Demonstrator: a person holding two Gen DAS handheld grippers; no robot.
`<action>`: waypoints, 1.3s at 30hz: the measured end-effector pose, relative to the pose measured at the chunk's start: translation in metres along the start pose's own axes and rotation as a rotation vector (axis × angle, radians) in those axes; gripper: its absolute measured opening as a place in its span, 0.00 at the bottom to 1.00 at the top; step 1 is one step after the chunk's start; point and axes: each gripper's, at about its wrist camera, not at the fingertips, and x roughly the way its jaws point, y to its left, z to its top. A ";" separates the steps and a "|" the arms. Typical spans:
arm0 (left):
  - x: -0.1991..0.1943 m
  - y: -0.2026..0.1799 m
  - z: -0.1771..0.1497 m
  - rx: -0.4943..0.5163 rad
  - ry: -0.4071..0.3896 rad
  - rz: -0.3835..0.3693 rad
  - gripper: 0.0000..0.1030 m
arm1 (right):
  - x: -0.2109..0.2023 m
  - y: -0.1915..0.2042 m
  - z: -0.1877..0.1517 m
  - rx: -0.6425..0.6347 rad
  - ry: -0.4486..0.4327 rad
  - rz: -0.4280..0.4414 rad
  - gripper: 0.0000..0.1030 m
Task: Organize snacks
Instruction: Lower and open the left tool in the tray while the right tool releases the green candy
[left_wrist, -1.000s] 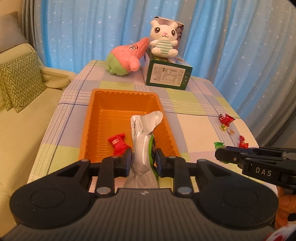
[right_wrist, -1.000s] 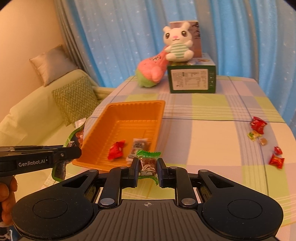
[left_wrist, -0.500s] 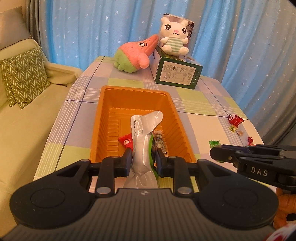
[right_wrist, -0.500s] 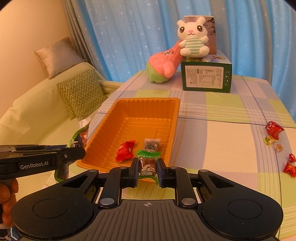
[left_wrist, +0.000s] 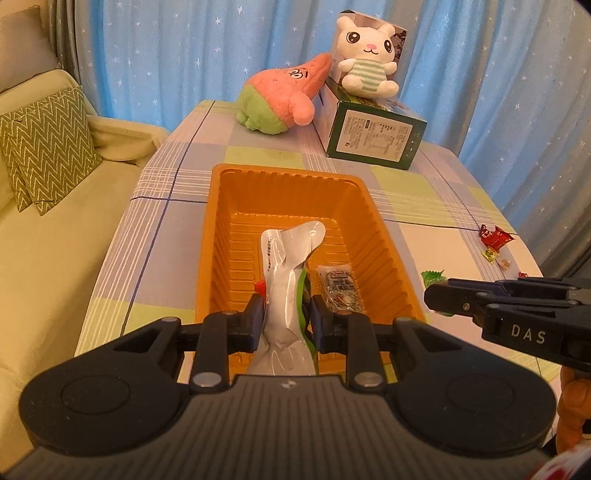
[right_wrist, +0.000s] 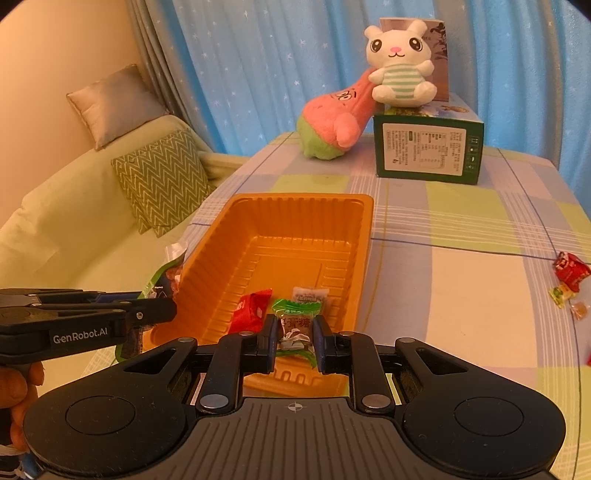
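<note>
An orange tray (left_wrist: 221, 221) (right_wrist: 354, 229) lies on the checked table. My left gripper (left_wrist: 284, 314) is shut on a silver and green snack pouch (left_wrist: 284, 280) and holds it over the tray's near end. My right gripper (right_wrist: 295, 332) is shut on a green-wrapped candy (right_wrist: 295, 314) just above the tray's near edge. In the tray lie a red candy (right_wrist: 251, 310) and a clear-wrapped candy (left_wrist: 338, 288) (right_wrist: 310, 295). The left gripper with its pouch shows at the left of the right wrist view (right_wrist: 147, 310).
Several loose candies (left_wrist: 495, 240) (right_wrist: 569, 277) lie near the table's right edge. A green box (left_wrist: 373, 136) with a white bunny plush (left_wrist: 365, 59) and a pink plush (left_wrist: 284, 99) stand at the back. A sofa with cushions (left_wrist: 44, 147) is on the left.
Both grippers have moved forward toward the tray with their snacks; the tray looks nearer and more centred in both views. The grips have not changed.
</note>
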 end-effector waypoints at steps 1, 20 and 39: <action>0.003 0.001 0.001 0.001 0.003 0.001 0.23 | 0.003 0.000 0.001 0.000 0.002 0.000 0.20; 0.045 0.013 0.015 0.012 0.033 0.011 0.26 | 0.037 -0.006 0.015 0.024 0.021 0.014 0.20; 0.024 0.016 0.003 0.010 0.023 0.017 0.29 | 0.036 0.001 0.015 0.031 0.017 0.026 0.20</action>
